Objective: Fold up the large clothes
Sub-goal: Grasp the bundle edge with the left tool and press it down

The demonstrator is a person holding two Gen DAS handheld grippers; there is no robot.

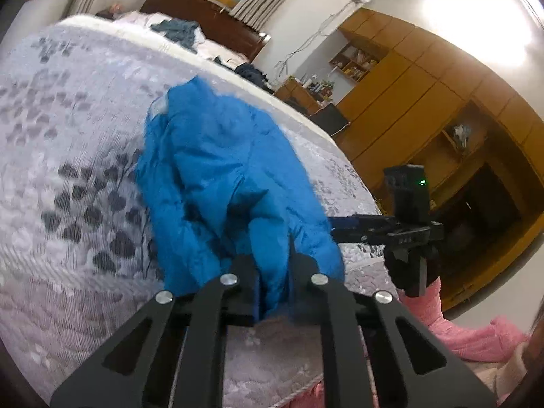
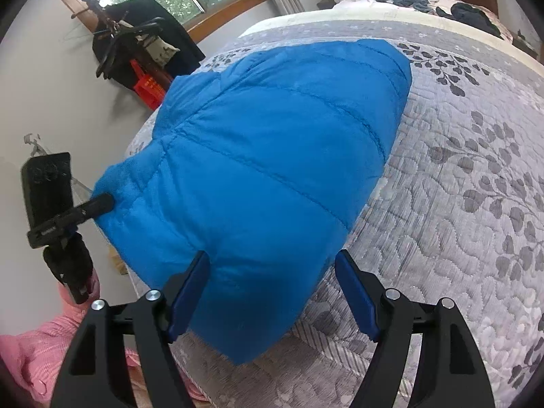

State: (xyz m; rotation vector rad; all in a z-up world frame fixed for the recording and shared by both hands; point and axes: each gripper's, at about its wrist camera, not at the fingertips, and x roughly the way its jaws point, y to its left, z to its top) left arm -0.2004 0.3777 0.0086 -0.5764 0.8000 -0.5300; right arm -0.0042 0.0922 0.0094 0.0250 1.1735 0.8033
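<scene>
Left wrist view: a fold of the blue puffer jacket [image 1: 217,170] is being pinched by the left gripper [image 1: 275,289] at the bed's [image 1: 68,136] near edge, seemingly so a layer can be carried over. Meanwhile, the right gripper [image 2: 272,292] is being held spread around the jacket's near end, apparently to seize it for the fold.

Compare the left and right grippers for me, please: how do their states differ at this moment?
The left gripper is shut on the blue jacket; the right gripper is open, its blue pads apart. The left pinches an edge; the right grips nothing. Both are at the jacket's near end.
</scene>
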